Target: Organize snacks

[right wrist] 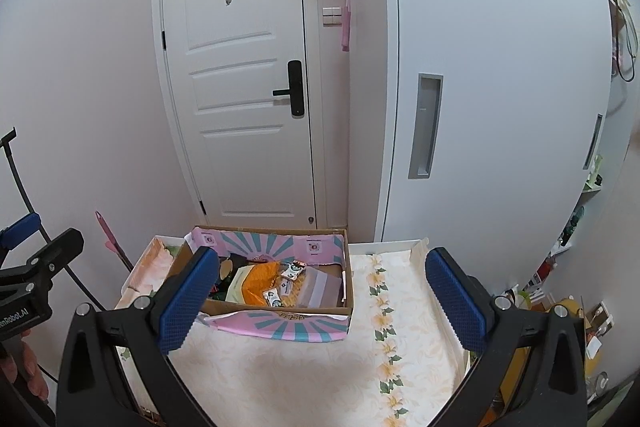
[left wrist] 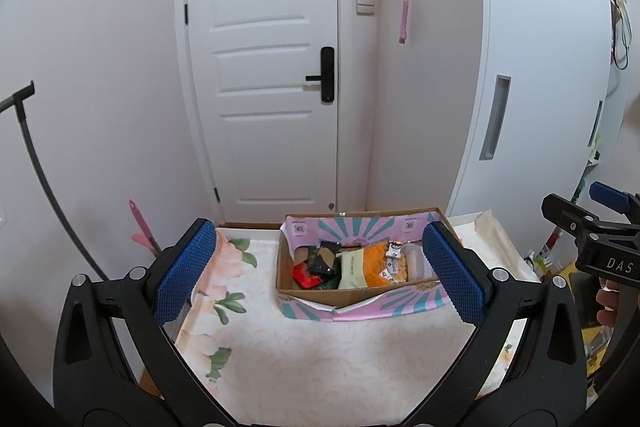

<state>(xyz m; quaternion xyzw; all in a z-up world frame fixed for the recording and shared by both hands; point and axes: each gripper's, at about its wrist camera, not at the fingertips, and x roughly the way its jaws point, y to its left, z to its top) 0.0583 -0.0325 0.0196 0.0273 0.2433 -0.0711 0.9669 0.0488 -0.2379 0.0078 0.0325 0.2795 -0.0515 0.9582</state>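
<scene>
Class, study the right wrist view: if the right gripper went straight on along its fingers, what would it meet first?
Probably nothing on the table: the open right gripper points above the snack box, towards the white door. Depth is hard to judge.

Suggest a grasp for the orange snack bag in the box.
Probably from above: the orange snack bag leans among other packets inside the cardboard box, walls blocking side approach. Pinch its upper edge, the part standing clear. Left gripper is open.
</scene>
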